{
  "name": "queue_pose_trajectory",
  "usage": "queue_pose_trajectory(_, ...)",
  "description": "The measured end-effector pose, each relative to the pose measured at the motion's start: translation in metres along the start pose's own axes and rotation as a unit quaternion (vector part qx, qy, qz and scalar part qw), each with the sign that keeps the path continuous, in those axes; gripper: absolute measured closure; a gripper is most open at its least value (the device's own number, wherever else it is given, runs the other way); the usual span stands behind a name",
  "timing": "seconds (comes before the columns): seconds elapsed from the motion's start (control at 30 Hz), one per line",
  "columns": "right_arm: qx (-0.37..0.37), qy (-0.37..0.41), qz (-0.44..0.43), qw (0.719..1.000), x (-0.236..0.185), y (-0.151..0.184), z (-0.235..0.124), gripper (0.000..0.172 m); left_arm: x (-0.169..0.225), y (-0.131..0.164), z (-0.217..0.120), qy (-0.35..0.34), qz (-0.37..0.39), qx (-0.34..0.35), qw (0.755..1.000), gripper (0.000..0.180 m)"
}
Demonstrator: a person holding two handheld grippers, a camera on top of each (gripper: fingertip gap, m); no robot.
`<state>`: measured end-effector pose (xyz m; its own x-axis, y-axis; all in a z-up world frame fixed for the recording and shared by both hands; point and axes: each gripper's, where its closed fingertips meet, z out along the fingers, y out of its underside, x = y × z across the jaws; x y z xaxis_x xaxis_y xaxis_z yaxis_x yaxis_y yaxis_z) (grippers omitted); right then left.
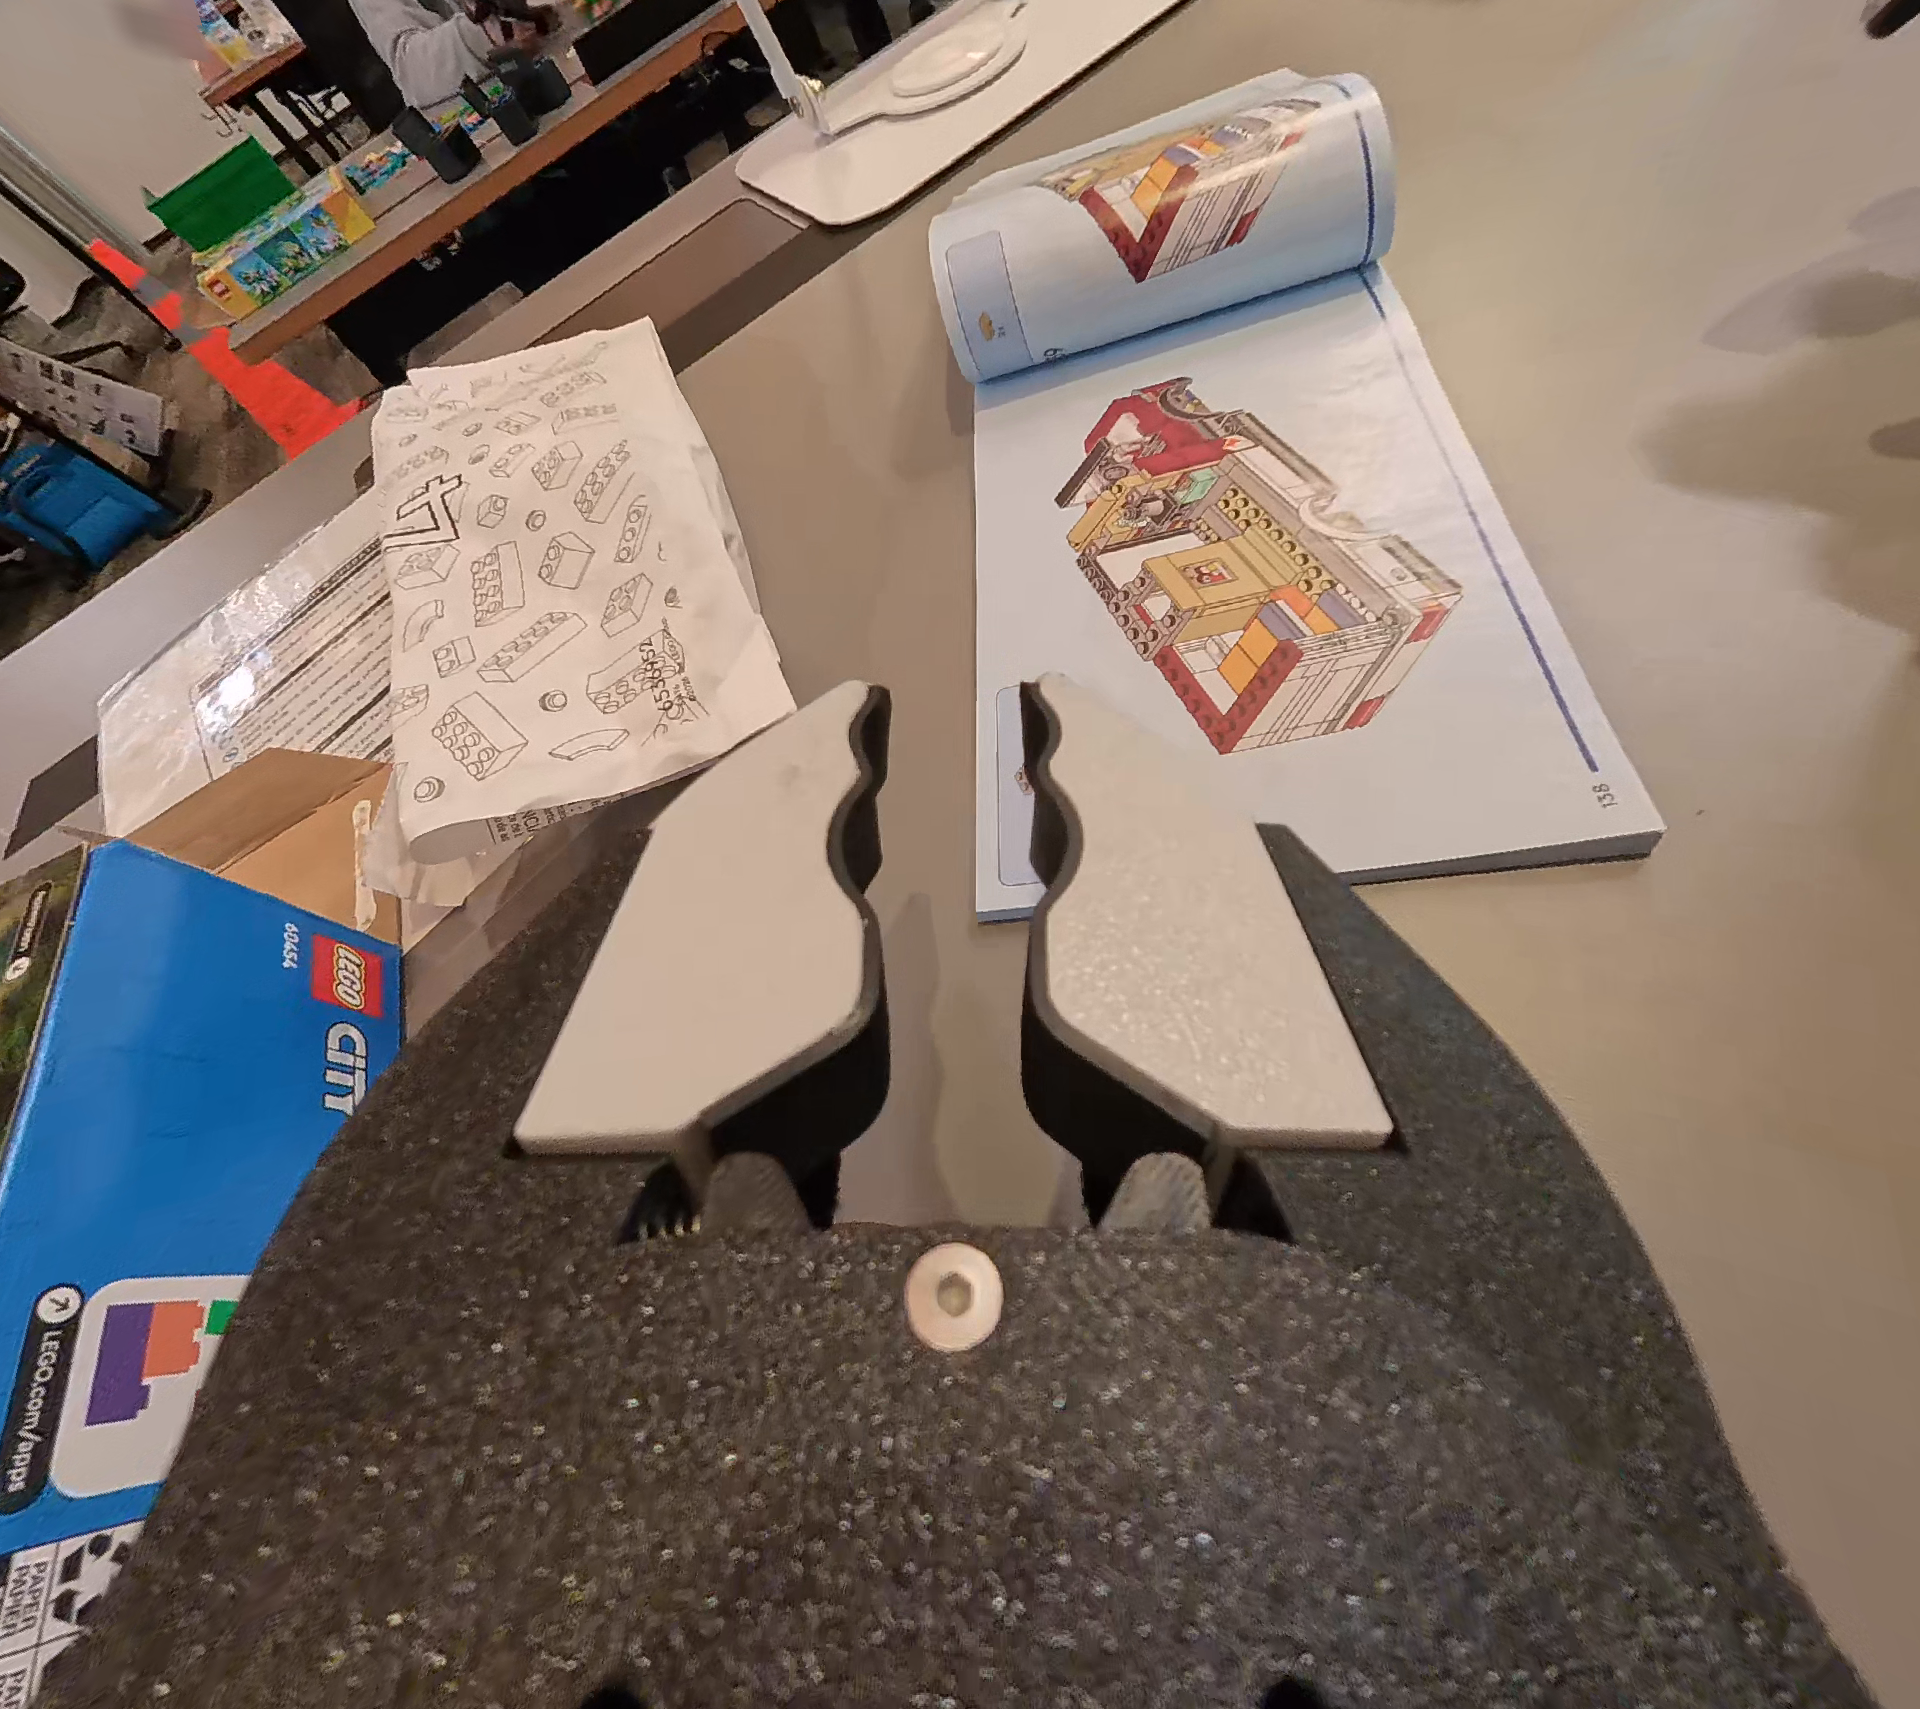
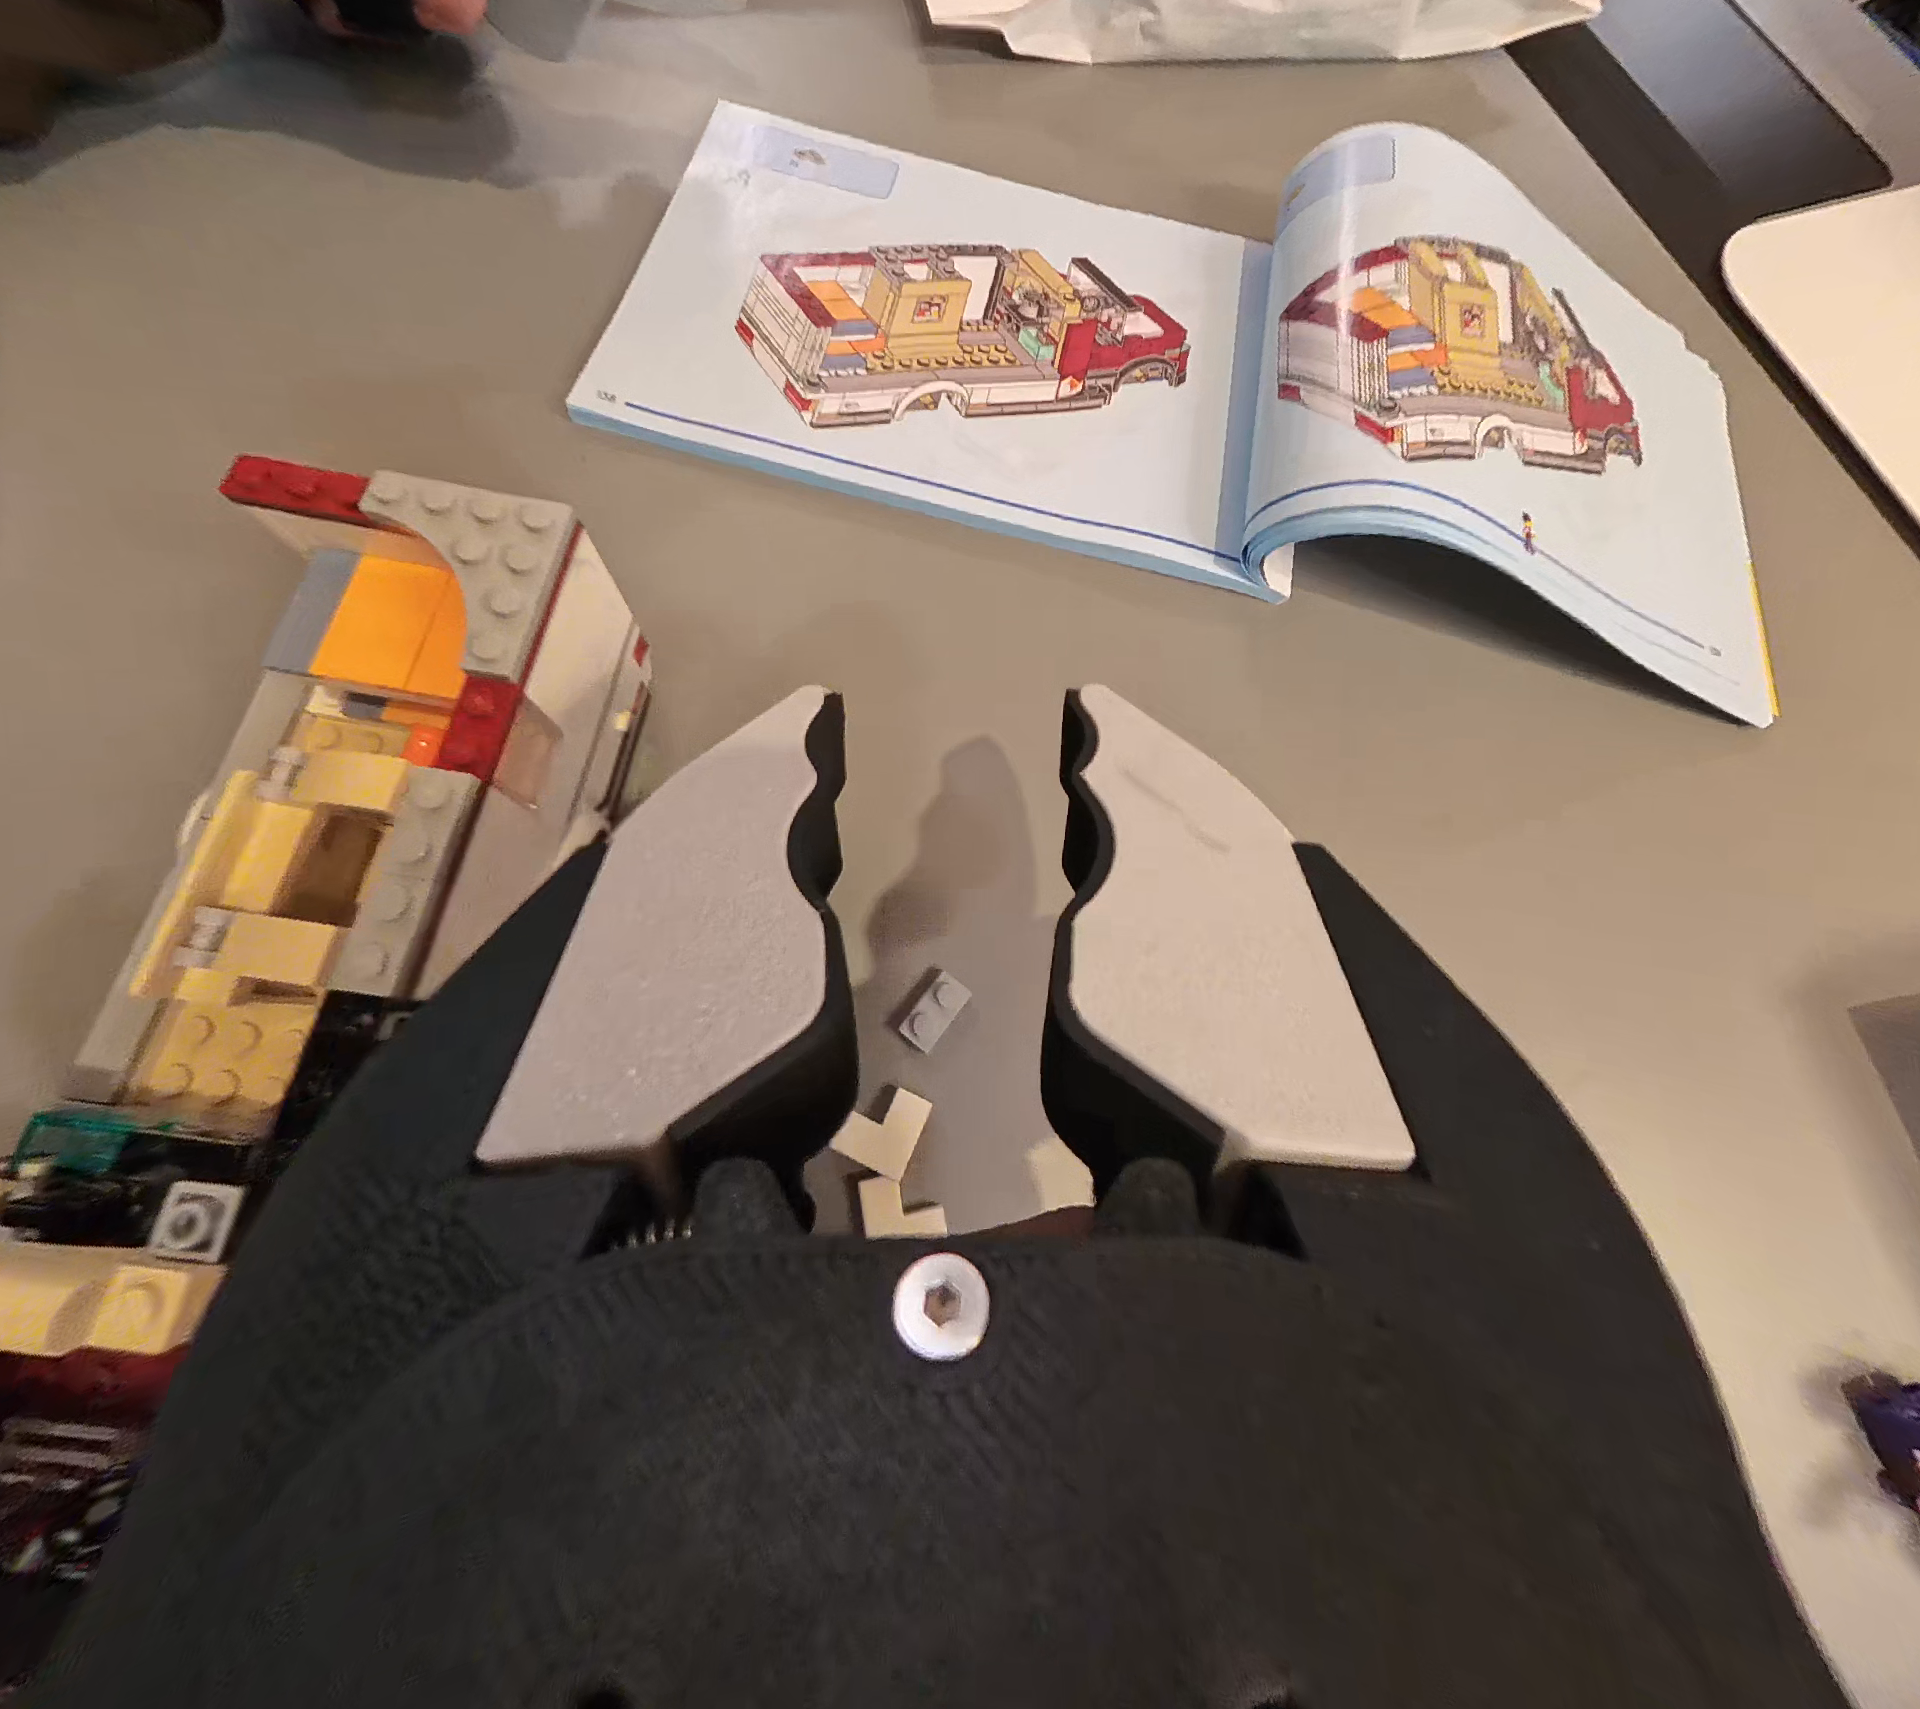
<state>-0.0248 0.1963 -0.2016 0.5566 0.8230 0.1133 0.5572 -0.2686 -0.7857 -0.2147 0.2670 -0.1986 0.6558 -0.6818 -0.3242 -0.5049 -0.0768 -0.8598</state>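
L gripper hovered over tabletop btwn paper bag & open booklet, jaws part open, empty. R gripper wider open, empty, above loose grey plate & cream bits; brick model just left.

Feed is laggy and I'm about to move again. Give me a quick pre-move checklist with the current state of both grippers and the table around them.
1. Left gripper empty: ok, jaws apart, only bare table between them.
2. Right gripper empty: ok, jaws apart, nothing between the fingertips.
3. Loose pieces located: ok, small grey plate and cream corner pieces lie on the table under the right gripper.
4. Instruction booklet open and readable: ok, though its right-hand page curls up.
5. Partly built brick vehicle clear of the right gripper: cannot tell, it sits close beside the left finger.
6. Printed paper bag out of the way: ok, left of the left gripper.
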Motion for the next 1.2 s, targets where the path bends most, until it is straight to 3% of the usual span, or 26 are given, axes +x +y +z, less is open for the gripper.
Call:
queue_pose_trajectory(0.43, -0.025, 0.004, 0.003, 1.000, 0.003, 0.017, 0.013, 0.132, -0.005, 0.021, 0.004, -0.014, 0.003, -0.064, 0.998, 0.156)
queue_pose_trajectory(1.2, -0.035, 0.006, 0.001, 0.999, 0.004, 0.022, 0.016, 0.132, -0.004, 0.023, 0.005, -0.009, 0.005, -0.069, 0.998, 0.156)
